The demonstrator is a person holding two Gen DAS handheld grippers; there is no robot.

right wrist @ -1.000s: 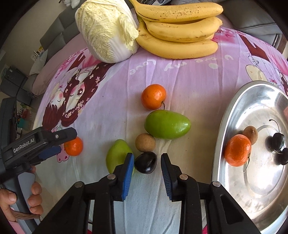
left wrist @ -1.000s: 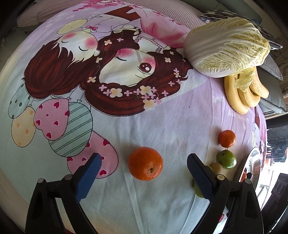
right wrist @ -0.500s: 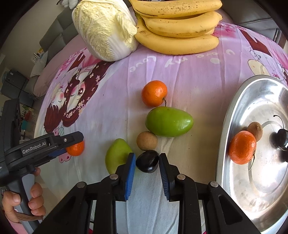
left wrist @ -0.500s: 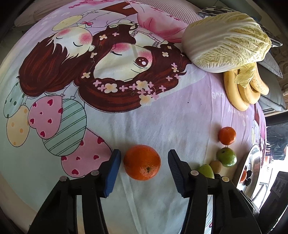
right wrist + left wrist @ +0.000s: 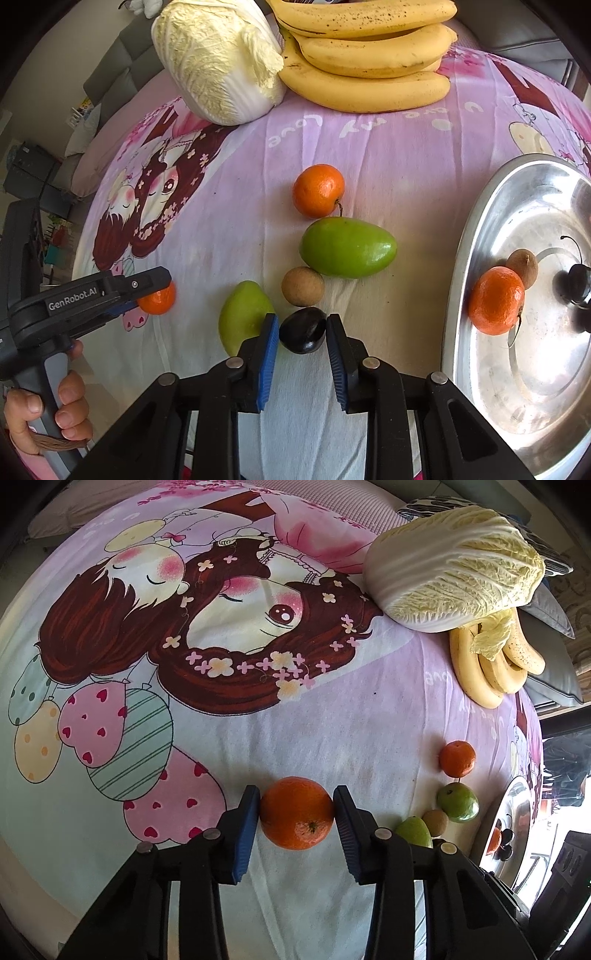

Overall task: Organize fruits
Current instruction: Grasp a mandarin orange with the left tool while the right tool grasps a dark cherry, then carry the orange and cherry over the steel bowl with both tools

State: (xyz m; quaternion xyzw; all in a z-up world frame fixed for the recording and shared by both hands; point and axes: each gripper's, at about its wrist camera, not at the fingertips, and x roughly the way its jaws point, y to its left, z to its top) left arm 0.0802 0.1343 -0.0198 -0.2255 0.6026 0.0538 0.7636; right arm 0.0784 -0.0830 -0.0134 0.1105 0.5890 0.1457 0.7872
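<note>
The left hand-held gripper (image 5: 297, 812) is closing, pinching a round orange tangerine (image 5: 297, 814). The right hand-held gripper (image 5: 302, 334) pinches a small dark purple plum (image 5: 303, 334) on the pink cartoon bedsheet (image 5: 236, 206).

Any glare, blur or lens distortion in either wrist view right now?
Right wrist: sharp; strong glare on the steel tray, fisheye bends the bananas. Left wrist: sharp; cloth bulges like a dome, black corners; bright window washes out the right edge.
</note>
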